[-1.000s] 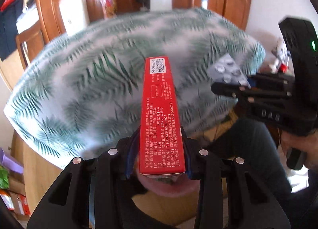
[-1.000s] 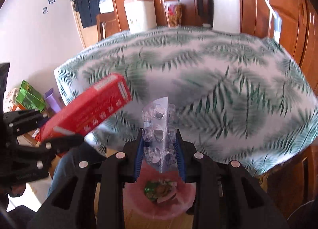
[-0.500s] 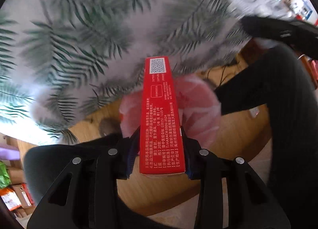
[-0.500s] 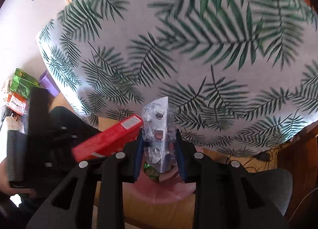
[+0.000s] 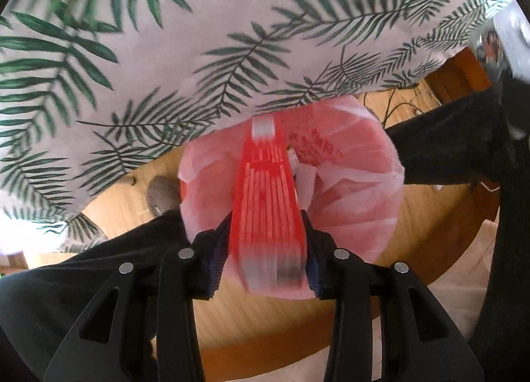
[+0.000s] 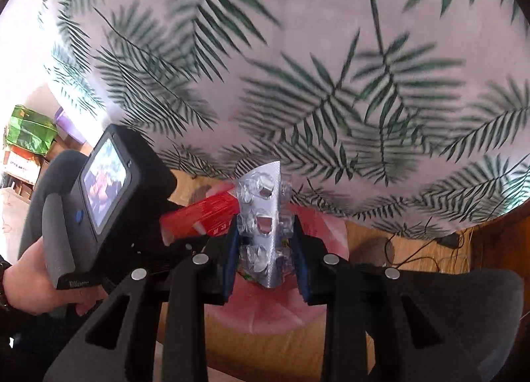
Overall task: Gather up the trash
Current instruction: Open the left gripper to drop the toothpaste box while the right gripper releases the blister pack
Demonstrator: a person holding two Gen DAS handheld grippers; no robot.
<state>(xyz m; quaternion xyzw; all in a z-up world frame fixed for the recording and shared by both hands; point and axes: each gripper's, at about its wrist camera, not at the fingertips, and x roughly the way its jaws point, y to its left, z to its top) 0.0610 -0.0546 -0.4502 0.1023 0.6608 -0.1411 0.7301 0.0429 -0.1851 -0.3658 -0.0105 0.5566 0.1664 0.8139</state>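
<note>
A long red box [image 5: 266, 206], blurred by motion, lies between the fingers of my left gripper [image 5: 266, 246], pointing down into a bin lined with a pink bag [image 5: 357, 183]. The jaws look slightly parted; whether they still grip the box is unclear. My right gripper [image 6: 265, 239] is shut on a silver blister pack [image 6: 263, 219] and holds it upright above the pink bag [image 6: 271, 309]. The red box [image 6: 205, 216] and the left gripper's body [image 6: 102, 190] show at its left. Some wrappers lie in the bag.
The table with its palm-leaf cloth [image 5: 198, 34] hangs over the bin's far side. The person's dark-trousered legs [image 5: 82, 276] flank the bin on a wooden floor [image 5: 265, 332]. Cables [image 6: 430, 249] lie on the floor at right. Green bags [image 6: 29, 130] sit far left.
Both grippers have tilted down from the tabletop to the pink-lined bin. The red box has gone from sharp to blurred and appears to slide forward between the left fingers.
</note>
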